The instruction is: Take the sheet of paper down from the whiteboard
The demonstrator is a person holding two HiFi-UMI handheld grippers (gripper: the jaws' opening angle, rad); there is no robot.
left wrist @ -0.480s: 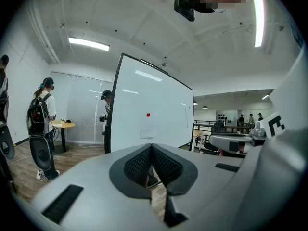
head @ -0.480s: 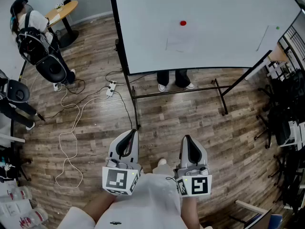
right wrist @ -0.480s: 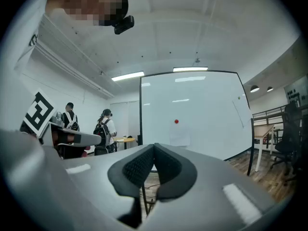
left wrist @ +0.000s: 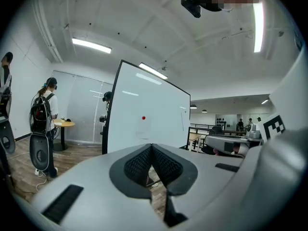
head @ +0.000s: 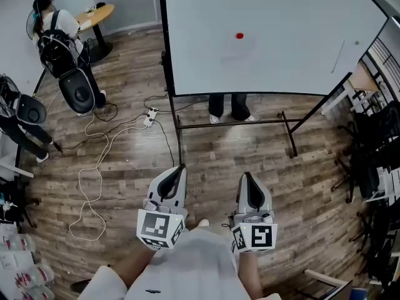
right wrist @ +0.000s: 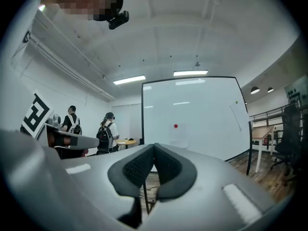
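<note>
The view has only swung slightly. The left tongs [head: 179, 169] and right tongs [head: 245, 177] are pressed together and empty, well short of the whiteboard [head: 294, 17]. The sheet of paper [head: 240, 50] hangs mid-board under a red magnet [head: 239, 35], so the approach remains.

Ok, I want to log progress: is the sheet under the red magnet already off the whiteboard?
No, the sheet of paper hangs on the whiteboard, pinned beneath the red magnet.

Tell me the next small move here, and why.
Probably step closer to the whiteboard: the sheet of paper under the red magnet hangs well beyond the left hand-held gripper and right hand-held gripper, both shut and empty.
</note>
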